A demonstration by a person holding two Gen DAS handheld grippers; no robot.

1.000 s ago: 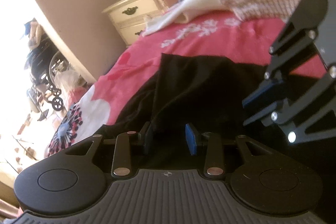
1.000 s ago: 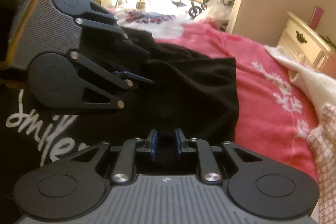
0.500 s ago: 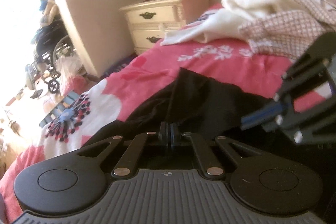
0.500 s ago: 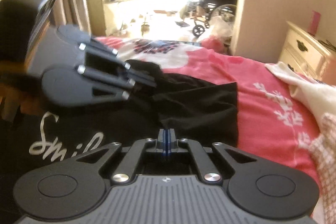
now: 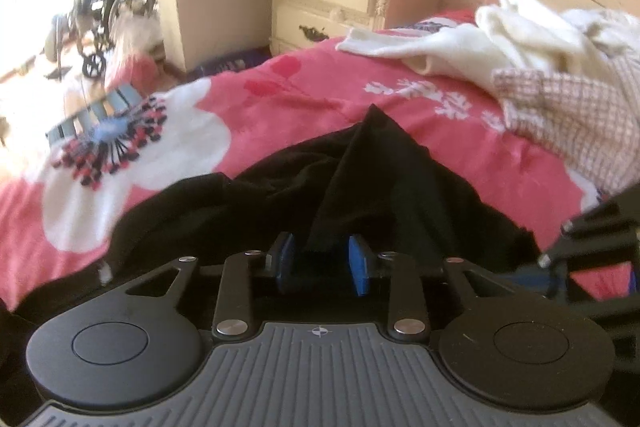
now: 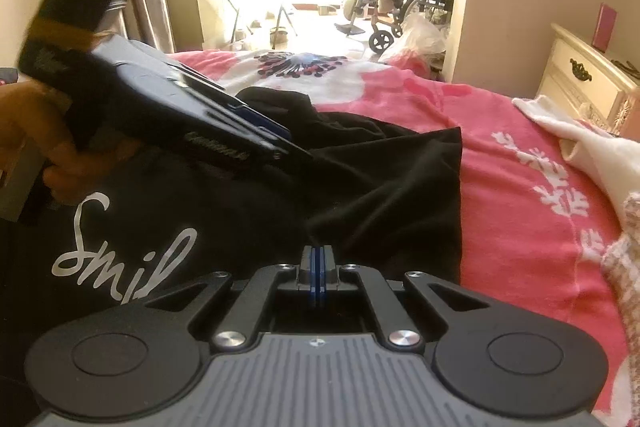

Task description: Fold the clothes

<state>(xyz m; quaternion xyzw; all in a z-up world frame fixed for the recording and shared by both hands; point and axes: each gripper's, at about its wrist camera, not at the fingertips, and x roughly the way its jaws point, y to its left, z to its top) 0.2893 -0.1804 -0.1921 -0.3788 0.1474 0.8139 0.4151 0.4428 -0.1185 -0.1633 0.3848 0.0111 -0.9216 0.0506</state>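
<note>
Your left hand-held gripper (image 5: 320, 261) is sitting with its blue pads (image 5: 357, 263) apart, having just been opening; a ridge of the black shirt (image 5: 384, 183) is rising up between them, but the pads are not pressing on it. The rest of that shirt is spreading ahead of and below this gripper across the pink bed cover (image 5: 280, 95).

Your right hand-held gripper (image 6: 319, 275) is keeping its jaws together, pinched on a fold of the black shirt (image 6: 380, 195) right at its tips. From there the cloth is running forward and to the left, with white lettering (image 6: 124, 251) lying just left of the gripper. Your left hand (image 6: 36, 143) is holding the other gripper up and to the left, its tips down on the same shirt.

Off to the right of both grippers, a cream garment (image 5: 460, 47) and a checked one (image 5: 568, 119) are lying in a heap.
</note>
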